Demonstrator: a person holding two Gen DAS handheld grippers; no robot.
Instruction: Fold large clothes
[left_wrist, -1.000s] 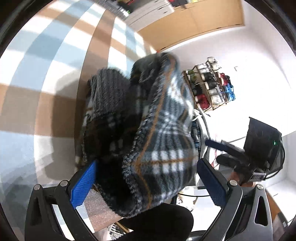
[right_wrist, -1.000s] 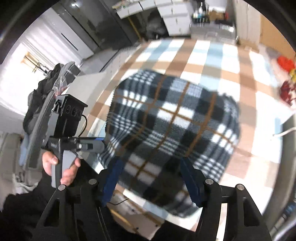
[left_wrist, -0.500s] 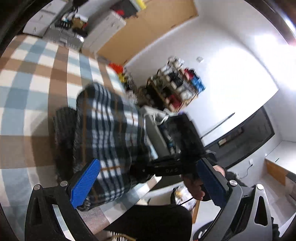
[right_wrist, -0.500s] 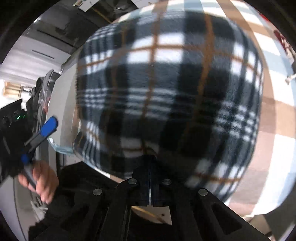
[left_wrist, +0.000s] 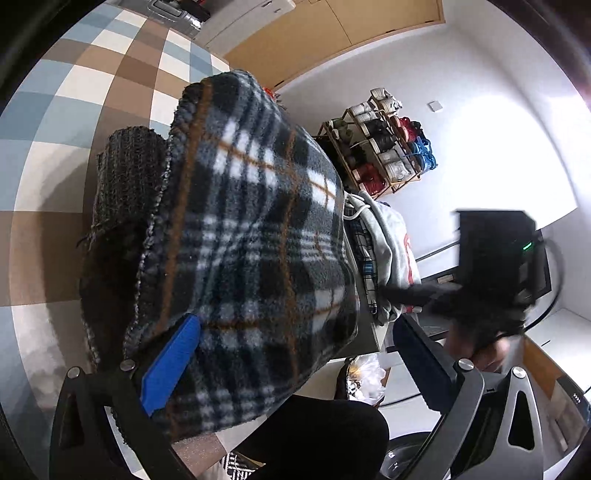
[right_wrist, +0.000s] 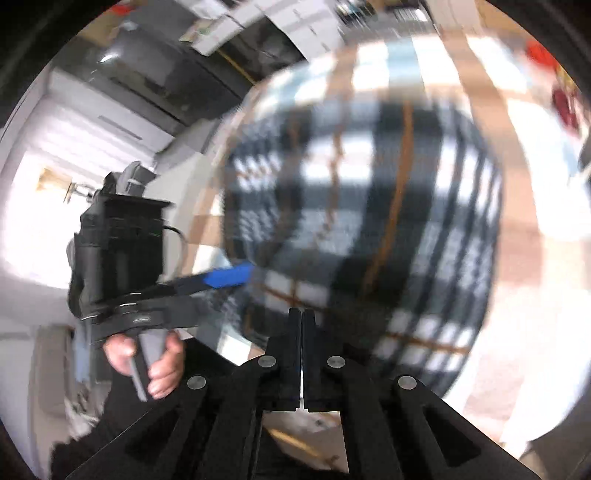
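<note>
A plaid fleece garment (left_wrist: 251, 229) lies folded in a thick bundle on the checked tablecloth (left_wrist: 74, 110), partly over a dark knitted piece (left_wrist: 125, 177). My left gripper (left_wrist: 295, 325) is open wide at the bundle's near edge. Its blue left pad (left_wrist: 170, 365) is against the fleece, and its right finger (left_wrist: 417, 354) is clear of it. In the right wrist view the same garment (right_wrist: 369, 206) is blurred. My right gripper (right_wrist: 301, 317) is shut at its near edge, and nothing shows between the fingers. The left gripper (right_wrist: 221, 280) touches the garment's left side there.
A pile of grey and checked clothes (left_wrist: 388, 236) sits just right of the bundle at the table's edge. Behind it a wooden rack (left_wrist: 384, 147) holds spools of cord. White drawers (left_wrist: 236, 18) stand at the far end. A hand (right_wrist: 155, 362) holds the left gripper.
My right gripper, open around the garment a second ago, has shut and now points at its near edge. The left gripper swung away to the side, then came back onto the bundle.
</note>
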